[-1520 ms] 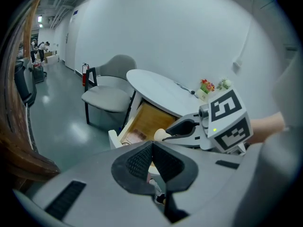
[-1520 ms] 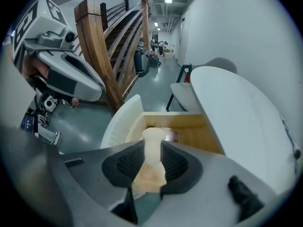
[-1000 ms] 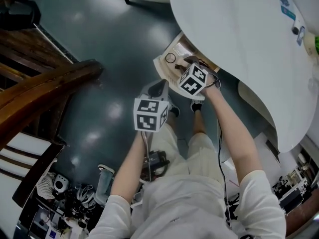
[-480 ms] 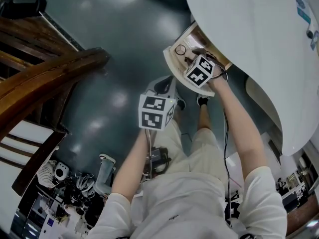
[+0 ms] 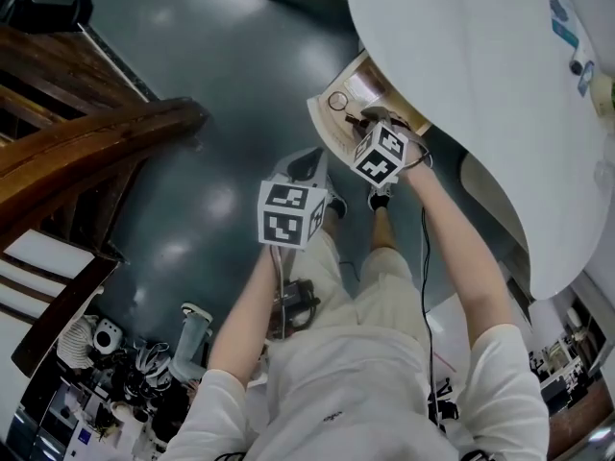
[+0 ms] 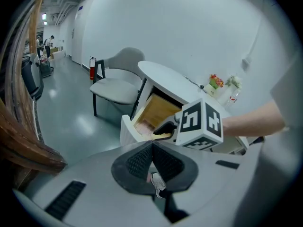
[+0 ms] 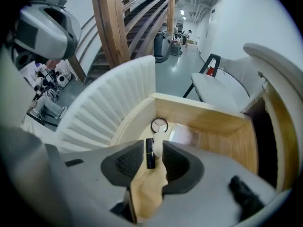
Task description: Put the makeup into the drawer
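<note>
The white table is overhanging the right claw, and its pulled-out drawer is lying directly beneath that claw, which has been hovering there throughout the last second. The left claw is waiting well back from it, jaws together, gripping nothing. The right claw's jaws are standing partly apart, having just been narrowing slightly. A round compact is lying just beyond their tips. The black lipstick is showing in the gap, with no pad visibly pressing it. It is probably already resting on the drawer floor, so this item is likely delivered.
</note>
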